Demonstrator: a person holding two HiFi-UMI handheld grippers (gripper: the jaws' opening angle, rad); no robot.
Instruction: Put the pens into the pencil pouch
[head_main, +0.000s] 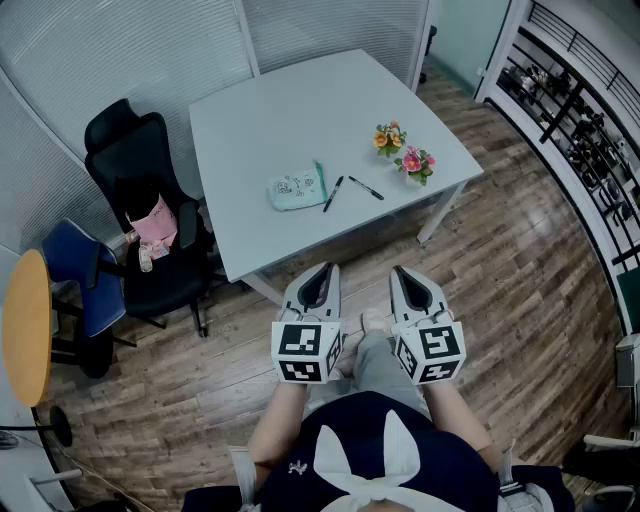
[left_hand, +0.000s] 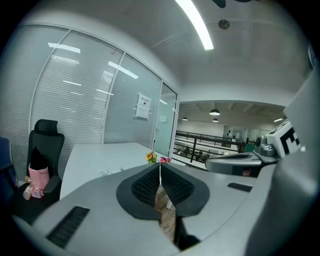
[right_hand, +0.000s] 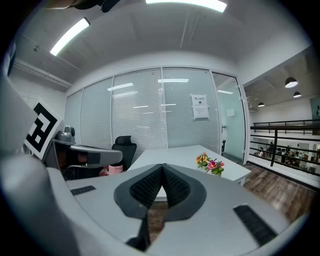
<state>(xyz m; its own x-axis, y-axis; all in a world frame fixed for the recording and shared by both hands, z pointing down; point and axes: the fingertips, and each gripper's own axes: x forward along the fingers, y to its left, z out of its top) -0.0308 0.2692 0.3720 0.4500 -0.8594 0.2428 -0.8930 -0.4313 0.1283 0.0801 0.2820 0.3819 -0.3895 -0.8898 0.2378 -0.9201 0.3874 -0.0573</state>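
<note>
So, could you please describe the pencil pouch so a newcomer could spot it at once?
Find the pale grey table. Near its front edge lies the pencil pouch, just left of two black pens. Unlike those thin dark sticks, it is a pale mint pouch with small drawings.

Head view steeply down from above; both gripper views low, nearly level, toward the same table (head_main: 280, 110).

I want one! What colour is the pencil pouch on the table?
Pale mint green, small prints; the soft pencil pouch shows best in the head view.
</note>
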